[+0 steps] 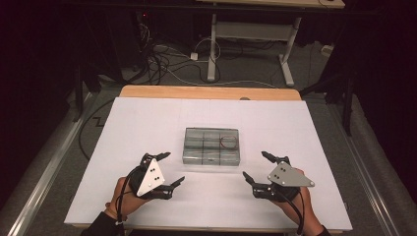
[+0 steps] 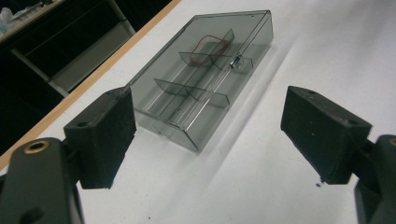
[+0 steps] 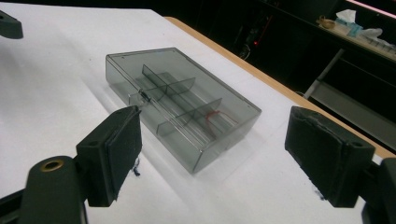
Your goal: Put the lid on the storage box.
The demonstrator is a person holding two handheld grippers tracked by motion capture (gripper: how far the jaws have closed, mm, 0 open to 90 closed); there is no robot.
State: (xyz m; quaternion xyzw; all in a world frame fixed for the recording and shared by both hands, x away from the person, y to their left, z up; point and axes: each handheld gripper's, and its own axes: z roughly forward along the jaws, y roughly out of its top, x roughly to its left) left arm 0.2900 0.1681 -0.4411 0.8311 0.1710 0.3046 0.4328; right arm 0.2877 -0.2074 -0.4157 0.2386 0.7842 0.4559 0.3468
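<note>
A clear grey plastic box [image 1: 212,146] with inner dividers lies shut in the middle of the white table top [image 1: 147,123]. A red rubber band [image 1: 228,142] lies in its far right compartment, also seen as the red band [image 2: 210,44] and the red band [image 3: 215,114]. A small metal latch [image 2: 236,63] sits on the box's front edge. My left gripper [image 1: 170,169] stands open, left of and nearer than the box [image 2: 201,84]. My right gripper [image 1: 257,167] stands open, right of and nearer than the box [image 3: 182,105]. Nothing is between either pair of jaws.
The white sheet covers a wooden table whose far edge [image 1: 211,92] shows bare. Beyond it are a desk frame [image 1: 251,44] and cables [image 1: 162,59] on the floor. Bare white surface lies all around the box.
</note>
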